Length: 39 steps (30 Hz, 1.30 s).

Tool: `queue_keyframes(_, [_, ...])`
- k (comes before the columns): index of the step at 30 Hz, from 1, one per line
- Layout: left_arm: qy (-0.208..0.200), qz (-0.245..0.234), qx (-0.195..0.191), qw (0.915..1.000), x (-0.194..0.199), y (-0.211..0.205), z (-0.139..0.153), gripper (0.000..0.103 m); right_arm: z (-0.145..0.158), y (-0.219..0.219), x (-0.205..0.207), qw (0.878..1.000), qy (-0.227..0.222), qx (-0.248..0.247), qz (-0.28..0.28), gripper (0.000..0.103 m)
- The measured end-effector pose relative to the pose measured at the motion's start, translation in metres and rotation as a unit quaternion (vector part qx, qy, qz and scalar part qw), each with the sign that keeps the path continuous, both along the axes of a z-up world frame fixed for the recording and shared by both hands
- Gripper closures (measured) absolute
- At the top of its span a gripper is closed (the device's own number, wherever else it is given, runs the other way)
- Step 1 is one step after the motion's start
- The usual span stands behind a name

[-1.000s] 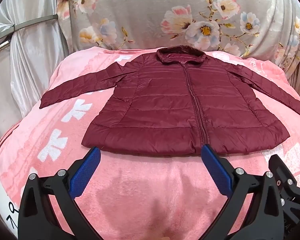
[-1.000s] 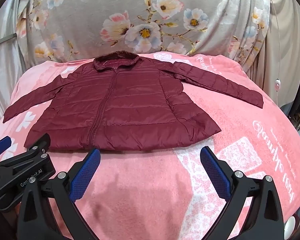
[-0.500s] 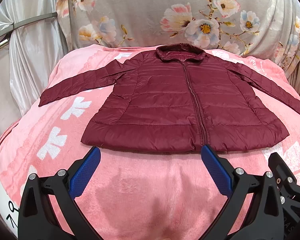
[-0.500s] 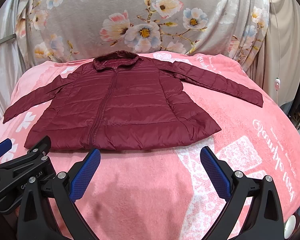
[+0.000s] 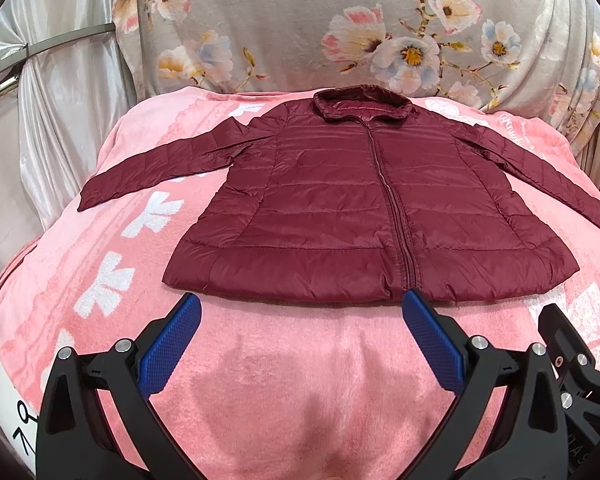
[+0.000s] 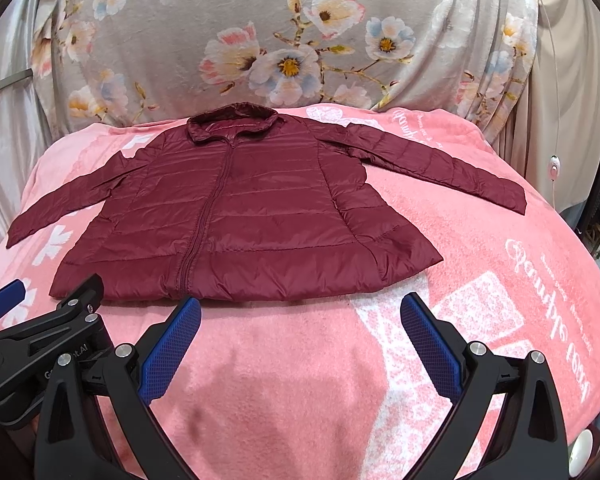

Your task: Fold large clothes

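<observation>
Step in hand, as I judge it: approach before the first fold, nothing gripped. The dark maroon quilted puffer jacket (image 5: 364, 208) lies flat and face up on the pink fleece blanket with white printed motifs (image 5: 284, 380), zip closed, collar away from the cameras, both sleeves spread out to the sides, hem nearest the grippers. The left gripper (image 5: 300, 332) hovers just short of the hem, its black arms spread wide, blue textured pads (image 5: 168, 348) empty. The right gripper (image 6: 300, 332) sits beside it, likewise wide and empty, aimed at the hem's right half. Left sleeve (image 5: 152, 168) reaches toward the blanket's edge; right sleeve (image 6: 440, 164) angles off over the white lettering. Next move probably calls for a pinch at a sleeve cuff or a hem corner, to bring a side in over the body. Shell looks slick and thin, with horizontal stitched channels and light filling; likely to slide and spring back, so a firm bite on the edge is wanted. Blanket is plush and slightly domed. Behind hangs a grey floral drape (image 6: 284, 40).
</observation>
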<state>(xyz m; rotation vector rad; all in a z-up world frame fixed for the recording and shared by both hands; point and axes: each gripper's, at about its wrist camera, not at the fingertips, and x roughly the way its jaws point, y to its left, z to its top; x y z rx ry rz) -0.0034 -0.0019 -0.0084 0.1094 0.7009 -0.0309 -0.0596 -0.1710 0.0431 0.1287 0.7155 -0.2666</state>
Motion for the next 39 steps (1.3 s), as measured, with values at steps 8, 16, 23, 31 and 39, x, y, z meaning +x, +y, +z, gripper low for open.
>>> queue_keyframes(8, [0.002,0.001,-0.002,1.0000,-0.0009,0.0016,-0.0031,0.005,-0.0009,0.0003,0.0000,1.000,0.000,0.001,0.000,0.005])
queue_keyframes(16, [0.006,0.002,-0.003,1.0000,-0.0026,0.0048,-0.0061,0.005,-0.0031,0.0009,0.0005,1.000,0.001,0.002,0.000,0.005])
queue_keyframes(23, [0.008,0.003,-0.004,1.0000,-0.0032,0.0056,-0.0067,0.005,-0.0040,0.0012,0.0011,1.000,0.002,0.002,0.001,0.005])
queue_keyframes(31, [0.008,0.002,-0.003,1.0000,-0.0027,0.0059,-0.0060,0.005,-0.0066,0.0023,0.0022,1.000,0.003,0.002,0.001,0.005])
queue_keyframes(39, [0.009,0.002,-0.004,0.9999,-0.0028,0.0064,-0.0062,0.005,-0.0078,0.0025,0.0026,1.000,0.004,0.002,0.001,0.005])
